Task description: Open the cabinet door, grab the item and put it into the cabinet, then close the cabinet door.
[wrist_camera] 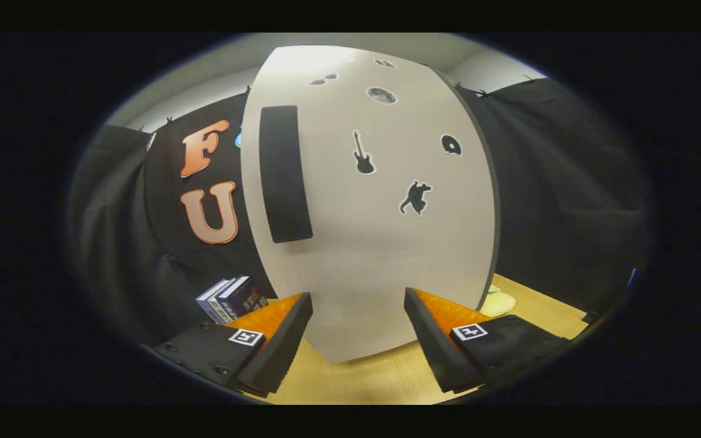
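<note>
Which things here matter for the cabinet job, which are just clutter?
Job:
- white cabinet door, shut, stickers on it
- its black handle, ahead of the left finger
- gripper, fingers open, holding nothing

Lying about:
- books beyond the left finger
- pale object behind the door's right edge, unclear what

White cabinet door [369,255] shut, dark handle [285,174] left.

Cabinet door [375,243] just ahead of spread jaws, handle [285,173] toward its left — books [232,298] left of it, perhaps upright
</note>
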The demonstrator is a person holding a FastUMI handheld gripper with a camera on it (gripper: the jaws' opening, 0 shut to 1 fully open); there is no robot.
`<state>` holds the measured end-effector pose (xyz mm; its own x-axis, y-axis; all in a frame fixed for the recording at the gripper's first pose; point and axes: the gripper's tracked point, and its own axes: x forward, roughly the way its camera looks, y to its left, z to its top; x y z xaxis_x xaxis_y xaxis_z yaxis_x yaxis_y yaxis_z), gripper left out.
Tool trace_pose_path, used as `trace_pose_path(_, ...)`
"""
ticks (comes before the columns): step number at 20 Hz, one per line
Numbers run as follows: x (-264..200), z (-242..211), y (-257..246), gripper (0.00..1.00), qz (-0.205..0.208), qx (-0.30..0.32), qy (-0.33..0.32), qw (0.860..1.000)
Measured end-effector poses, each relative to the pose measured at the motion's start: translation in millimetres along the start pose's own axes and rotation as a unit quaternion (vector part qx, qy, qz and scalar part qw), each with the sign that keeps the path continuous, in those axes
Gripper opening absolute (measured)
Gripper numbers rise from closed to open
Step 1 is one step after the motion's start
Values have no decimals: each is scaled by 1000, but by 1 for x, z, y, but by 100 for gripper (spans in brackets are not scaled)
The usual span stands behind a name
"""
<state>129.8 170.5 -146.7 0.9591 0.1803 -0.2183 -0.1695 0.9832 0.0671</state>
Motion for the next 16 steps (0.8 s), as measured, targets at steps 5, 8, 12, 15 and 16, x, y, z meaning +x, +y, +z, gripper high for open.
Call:
trace_pose_path(5,-55,36,-23,97,-20,-12,-9,1000)
trace_pose_path(8,-80,53,-29,98,-27,-4,-17,999)
trace_pose_path(12,-103,68,-39,98,-38,-8,-33,999)
trace_pose_path(15,-117,72,-44,98,-43,-18,-38,998)
trace_pose_path(16,-121,73,-46,98,-44,-18,-39,998)
